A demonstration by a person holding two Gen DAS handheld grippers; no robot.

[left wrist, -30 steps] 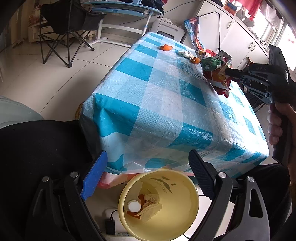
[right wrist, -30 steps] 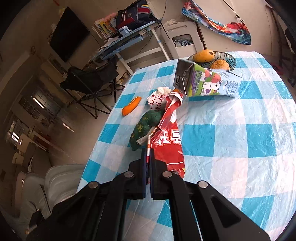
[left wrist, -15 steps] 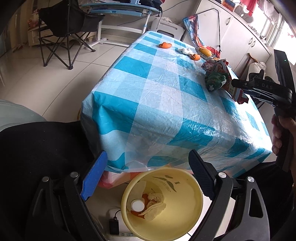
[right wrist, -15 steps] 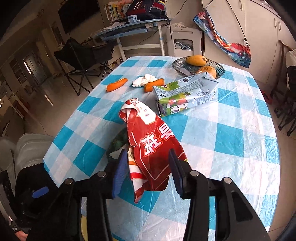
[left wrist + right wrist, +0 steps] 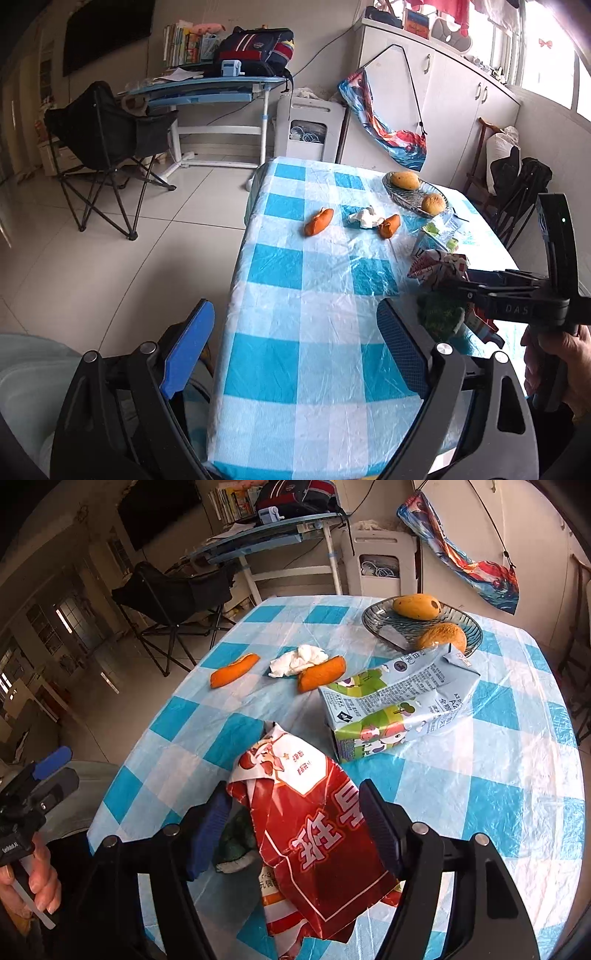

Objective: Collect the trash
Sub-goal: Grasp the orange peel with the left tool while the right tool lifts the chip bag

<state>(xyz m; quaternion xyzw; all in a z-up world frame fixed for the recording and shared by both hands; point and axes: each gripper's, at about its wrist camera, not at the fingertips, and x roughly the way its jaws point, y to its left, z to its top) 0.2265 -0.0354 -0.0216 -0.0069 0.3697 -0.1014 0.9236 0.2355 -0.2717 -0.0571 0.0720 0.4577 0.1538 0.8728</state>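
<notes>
The right gripper was pinched tight on the shiny red snack wrapper a moment ago, and its jaws then sprang apart and have just been closing in a little again. Now the wrapper lies loose between them on the blue and white checked plastic tablecloth, and I do not think the pads are pressing on it. A crumpled green scrap peeks out just under the jaw on the left. Beyond the jaws lies the squashed blue and green milk carton, and farther off two orange peel pieces with a white crumpled tissue between them. The left gripper was looking down into a yellow bin a second ago, but now it has swung up, and the bin is out of sight. Its jaws stand wide with nothing in them, only the near edge of the table between them. So the wrapper is not in the bin yet. I think the right gripper needs a better hold on it, while the left gripper is free to go for the peels or the tissue far ahead of its jaws.
</notes>
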